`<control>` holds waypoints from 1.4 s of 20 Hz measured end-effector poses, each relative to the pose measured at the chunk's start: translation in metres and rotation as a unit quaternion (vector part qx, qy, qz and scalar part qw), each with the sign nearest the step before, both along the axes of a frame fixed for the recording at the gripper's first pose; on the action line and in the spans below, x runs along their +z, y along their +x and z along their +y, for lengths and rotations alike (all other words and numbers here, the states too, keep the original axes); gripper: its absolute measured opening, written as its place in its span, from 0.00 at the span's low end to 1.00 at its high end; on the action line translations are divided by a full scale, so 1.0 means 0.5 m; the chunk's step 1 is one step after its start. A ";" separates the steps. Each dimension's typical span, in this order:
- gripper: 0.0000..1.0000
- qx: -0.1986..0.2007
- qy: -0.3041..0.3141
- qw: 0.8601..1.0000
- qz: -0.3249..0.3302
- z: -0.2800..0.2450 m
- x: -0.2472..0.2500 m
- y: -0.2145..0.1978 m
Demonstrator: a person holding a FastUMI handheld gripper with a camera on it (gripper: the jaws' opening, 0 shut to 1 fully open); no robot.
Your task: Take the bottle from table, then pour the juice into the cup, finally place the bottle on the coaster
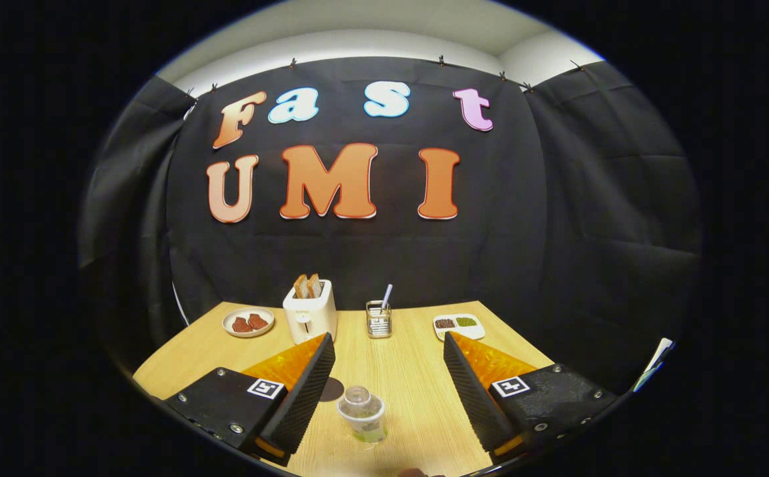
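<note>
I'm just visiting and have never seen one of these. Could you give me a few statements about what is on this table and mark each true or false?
1. The gripper has its fingers spread wide, holding nothing. True.
2. The bottle lies on its side. False: it stands upright on the table, between the fingers.
3. Bread slices stick out of the toaster. True.
4. The toaster stands between the fingers. False: it stands beyond them.
5. A round plate sits beside the toaster. True.

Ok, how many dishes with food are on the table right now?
2. A round plate with two reddish pieces sits beyond the open gripper, beside the toaster. A white divided dish with dark and green portions lies on the other side, past the utensil holder.
</note>
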State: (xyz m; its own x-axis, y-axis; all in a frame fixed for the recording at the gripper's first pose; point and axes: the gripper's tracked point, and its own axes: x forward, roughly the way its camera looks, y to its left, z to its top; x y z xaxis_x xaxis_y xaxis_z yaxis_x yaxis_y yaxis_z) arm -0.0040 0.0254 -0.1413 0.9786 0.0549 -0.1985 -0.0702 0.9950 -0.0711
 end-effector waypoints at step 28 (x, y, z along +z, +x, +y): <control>0.88 0.041 -0.039 0.985 0.165 0.058 -0.426 0.029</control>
State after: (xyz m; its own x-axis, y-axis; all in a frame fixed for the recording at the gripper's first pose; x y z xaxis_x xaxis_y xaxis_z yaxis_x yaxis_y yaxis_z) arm 0.0106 0.0543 -0.3542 0.8526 0.1036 -0.5122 -0.1829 0.9773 -0.1067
